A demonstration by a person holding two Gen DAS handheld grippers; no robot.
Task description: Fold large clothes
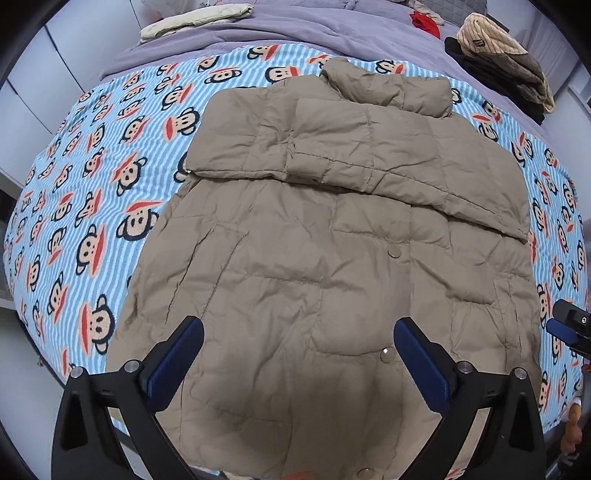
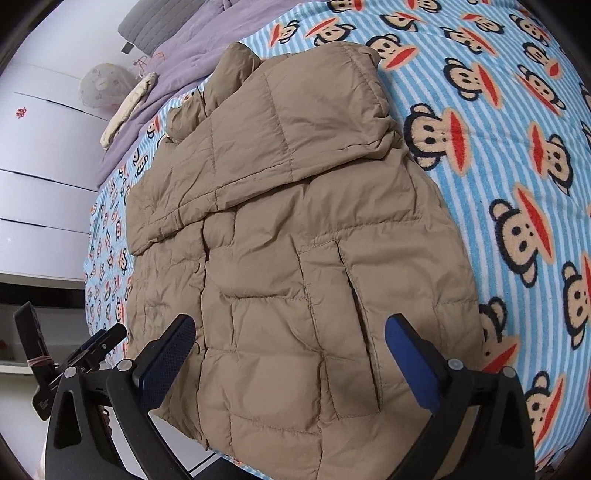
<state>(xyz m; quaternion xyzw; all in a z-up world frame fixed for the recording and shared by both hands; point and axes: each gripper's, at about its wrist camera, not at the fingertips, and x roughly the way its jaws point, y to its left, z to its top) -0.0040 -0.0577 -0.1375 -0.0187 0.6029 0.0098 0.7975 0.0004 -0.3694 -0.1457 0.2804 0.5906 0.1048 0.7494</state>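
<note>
The left gripper [image 1: 297,338] points steeply down over the near hem of the tan puffer jacket [image 1: 332,240], its two blue-padded fingers [image 1: 421,363] spread wide with nothing between them but the fabric lying below; whether the tips touch it cannot be told. The right gripper [image 2: 290,334] tilts down less sharply over the jacket's pocket side, jaws likewise spread wide and holding nothing. In the left view only a tip of the right gripper shows at the right edge. The hands themselves are out of sight. The jacket's near hem is cut off by the bottom of both views. It lies flat on the striped monkey-print blanket [image 1: 92,206], both sleeves folded across its chest, collar pointing away. Beyond it spread a lilac quilt [image 1: 295,26] and a pile of folded clothes [image 1: 498,59].
</note>
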